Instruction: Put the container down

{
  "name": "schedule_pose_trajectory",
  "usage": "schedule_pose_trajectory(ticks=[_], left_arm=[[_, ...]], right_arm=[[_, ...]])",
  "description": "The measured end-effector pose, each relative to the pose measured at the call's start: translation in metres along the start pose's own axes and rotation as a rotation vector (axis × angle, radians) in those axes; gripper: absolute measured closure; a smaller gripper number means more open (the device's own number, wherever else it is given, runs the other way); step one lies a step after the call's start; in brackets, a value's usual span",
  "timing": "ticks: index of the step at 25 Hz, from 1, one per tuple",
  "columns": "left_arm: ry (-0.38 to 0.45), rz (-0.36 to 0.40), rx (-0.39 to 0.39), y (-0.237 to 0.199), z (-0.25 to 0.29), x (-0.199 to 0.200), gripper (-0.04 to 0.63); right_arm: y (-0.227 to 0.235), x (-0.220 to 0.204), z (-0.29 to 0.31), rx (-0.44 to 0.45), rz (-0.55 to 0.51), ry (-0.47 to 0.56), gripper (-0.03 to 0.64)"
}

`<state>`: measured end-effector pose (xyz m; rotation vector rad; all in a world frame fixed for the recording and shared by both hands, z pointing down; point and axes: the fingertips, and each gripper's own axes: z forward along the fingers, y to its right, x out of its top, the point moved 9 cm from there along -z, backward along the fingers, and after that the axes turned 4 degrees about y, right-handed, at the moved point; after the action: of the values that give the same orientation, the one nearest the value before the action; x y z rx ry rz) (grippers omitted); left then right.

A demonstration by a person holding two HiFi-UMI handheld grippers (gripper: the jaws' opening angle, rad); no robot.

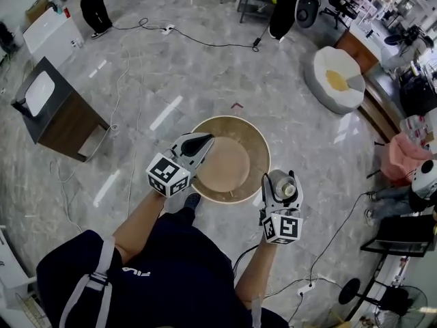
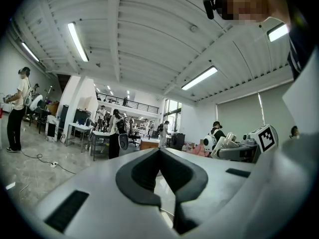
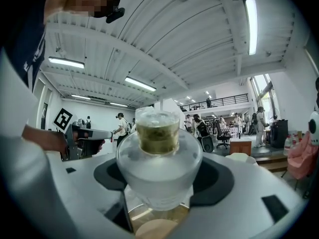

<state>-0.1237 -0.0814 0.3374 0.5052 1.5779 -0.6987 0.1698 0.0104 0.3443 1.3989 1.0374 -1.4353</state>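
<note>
**Right gripper holds container by round table**

Grey polished floor (image 1: pixel 205 67) of a big open hall, with cables across it. A dark cabinet (image 1: pixel 58 111) is at left and a white beanbag (image 1: pixel 336 79) at upper right. The round wooden table (image 1: pixel 235 123) sits centre, below the person (image 1: pixel 164 272) in a dark top. The left gripper (image 1: pixel 199 142) is over the table's left rim, its jaws pressed together with nothing between them. The right gripper (image 1: pixel 284 183) is just beside the table's lower right rim, its jaws pinching the clear container (image 3: pixel 158 158) by its round body. The container is upright, with yellow-green contents at the neck. It is held off the table, and wood shows under it in the right gripper view.
</note>
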Motion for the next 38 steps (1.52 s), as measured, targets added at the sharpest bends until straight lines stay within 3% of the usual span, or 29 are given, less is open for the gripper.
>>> schedule_pose_trajectory(ticks=[10, 16, 24, 31, 38], left_arm=[[0.001, 0.063, -0.104, -0.057, 0.07, 0.017, 0.571], [0.01, 0.089, -0.139, -0.051, 0.115, 0.017, 0.571], [-0.018, 0.074, -0.12, -0.042, 0.142, 0.001, 0.571], [-0.067, 0.064, -0.104, -0.058, 0.143, -0.063, 0.571], [-0.15, 0.021, -0.04, -0.089, 0.141, -0.146, 0.571]], right_arm=[[0.011, 0.014, 0.071, -0.069, -0.025, 0.024, 0.27], [0.043, 0.014, 0.084, -0.079, -0.035, 0.012, 0.27], [0.075, -0.002, 0.096, -0.049, -0.014, -0.019, 0.27], [0.087, -0.071, 0.112, -0.027, -0.029, -0.051, 0.27], [0.092, -0.18, 0.129, -0.019, -0.016, -0.159, 0.27]])
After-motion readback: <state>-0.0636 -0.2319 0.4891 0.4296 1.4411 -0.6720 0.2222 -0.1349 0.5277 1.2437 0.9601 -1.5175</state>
